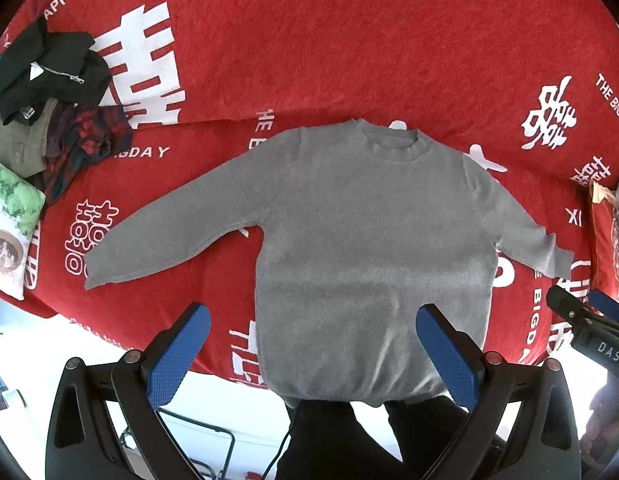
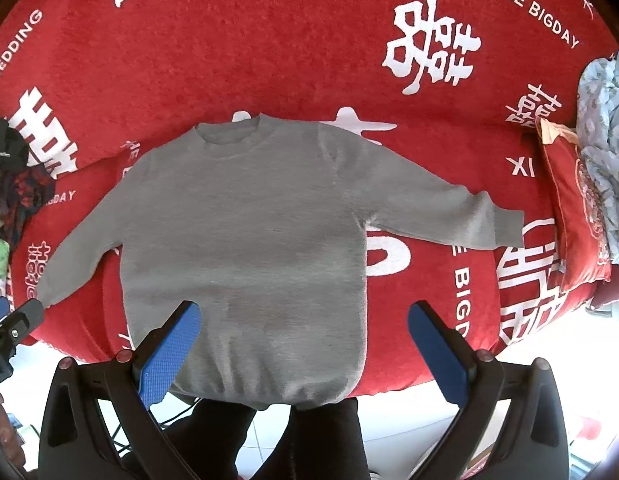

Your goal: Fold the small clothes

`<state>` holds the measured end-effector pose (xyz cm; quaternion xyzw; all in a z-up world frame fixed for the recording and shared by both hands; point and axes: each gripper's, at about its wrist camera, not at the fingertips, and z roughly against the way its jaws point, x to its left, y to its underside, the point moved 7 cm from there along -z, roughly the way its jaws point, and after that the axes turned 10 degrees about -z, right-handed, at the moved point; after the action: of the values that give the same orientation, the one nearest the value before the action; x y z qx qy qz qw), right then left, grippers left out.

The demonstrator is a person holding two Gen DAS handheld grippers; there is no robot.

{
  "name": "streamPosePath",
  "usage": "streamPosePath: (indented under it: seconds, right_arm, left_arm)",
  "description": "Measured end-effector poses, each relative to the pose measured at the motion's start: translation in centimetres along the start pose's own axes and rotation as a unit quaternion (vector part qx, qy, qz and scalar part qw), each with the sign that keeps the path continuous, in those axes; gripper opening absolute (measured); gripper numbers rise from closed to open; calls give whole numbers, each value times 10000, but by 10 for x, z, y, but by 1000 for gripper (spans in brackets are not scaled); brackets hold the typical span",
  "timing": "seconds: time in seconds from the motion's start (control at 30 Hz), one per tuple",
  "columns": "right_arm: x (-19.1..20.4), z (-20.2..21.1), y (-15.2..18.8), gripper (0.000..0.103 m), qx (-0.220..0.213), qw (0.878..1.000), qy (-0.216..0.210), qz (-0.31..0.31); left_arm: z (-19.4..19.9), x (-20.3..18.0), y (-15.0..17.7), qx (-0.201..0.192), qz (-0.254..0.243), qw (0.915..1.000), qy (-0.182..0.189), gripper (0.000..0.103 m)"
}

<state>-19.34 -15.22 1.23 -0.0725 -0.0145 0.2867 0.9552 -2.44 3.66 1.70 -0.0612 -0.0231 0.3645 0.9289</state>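
Red bedding printed with white wedding characters fills nearly everything you see, and it is your folding surface. Spread flat on it, front up, lies the grey sweater, collar at the far end and hem hanging just over the near edge toward you, so its long axis runs near to far, straight along the line of both tools. Its two sleeves angle out and down to left and right, each lying clear of the body. At the far left sits a heap of dark clothes, well apart from the sweater; a red cushion lies at the far right. Your left gripper hovers above the near left part of the hem, jaws spread wide and holding nothing. Your right gripper hovers over the near right part, equally wide open and empty. Judging by this, each sleeve lies outward and farther away from the tool on its own side, so the left tool is nearer the left cuff and the right tool nearer the right cuff.
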Motion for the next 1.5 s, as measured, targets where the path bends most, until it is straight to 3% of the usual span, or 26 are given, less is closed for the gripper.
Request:
streamPosePath:
  seconds: [0.5, 0.87, 1.5]
  right_arm:
    - [-7, 0, 1, 103, -137, 9997, -84, -177]
    - [-11, -12, 5, 103, -12, 9992, -215, -342]
    - [28, -38, 9, 103, 238, 9994, -229, -37]
  left_arm:
    - [-18, 10, 11, 143, 103, 9998, -74, 103]
    - [-38, 24, 26, 337, 305, 9989, -142, 103]
    - [-71, 57, 27, 602, 575, 9964, -183, 103]
